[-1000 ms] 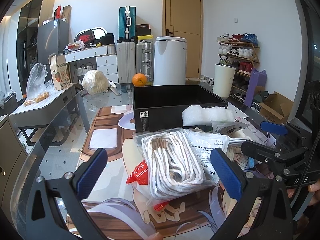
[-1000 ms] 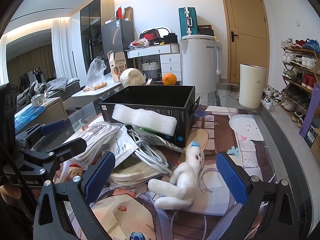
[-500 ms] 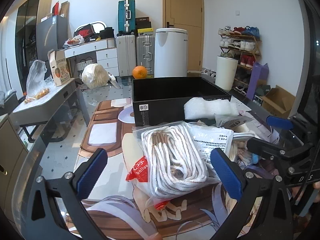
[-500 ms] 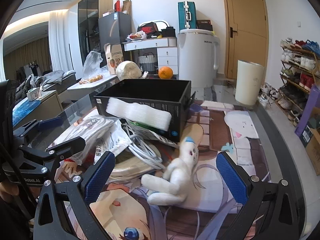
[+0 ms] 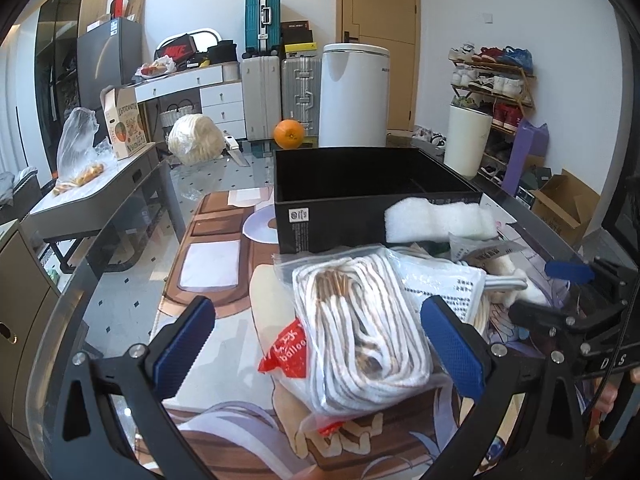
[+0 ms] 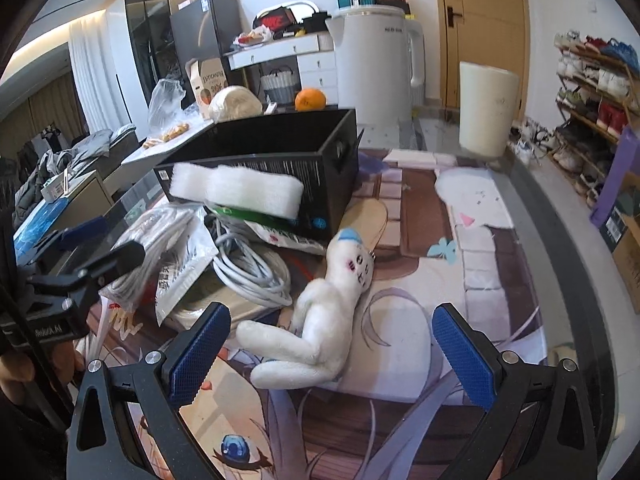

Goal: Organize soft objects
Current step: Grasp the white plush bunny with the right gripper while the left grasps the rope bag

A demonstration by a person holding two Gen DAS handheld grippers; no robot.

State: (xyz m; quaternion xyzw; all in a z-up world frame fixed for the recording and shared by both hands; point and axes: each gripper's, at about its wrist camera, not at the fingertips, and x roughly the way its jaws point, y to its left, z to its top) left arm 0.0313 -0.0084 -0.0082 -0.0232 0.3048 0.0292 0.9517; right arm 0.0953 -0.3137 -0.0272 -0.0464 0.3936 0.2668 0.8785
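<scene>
Left wrist view: the left gripper [image 5: 318, 340] has its blue pads spread wide, holding nothing, with a clear bag of white rope [image 5: 360, 332] lying between them on the printed table mat [image 5: 224, 320]. A red balloon packet [image 5: 286, 354] peeks out beneath the bag. Behind stands the black box [image 5: 360, 200], a white foam block [image 5: 438, 220] leaning against its front.

To the right, the right gripper [image 6: 330, 346] is likewise wide open and empty. The white plush rabbit [image 6: 320, 320] lies between its fingers, beside a coil of grey cable [image 6: 252, 276].
</scene>
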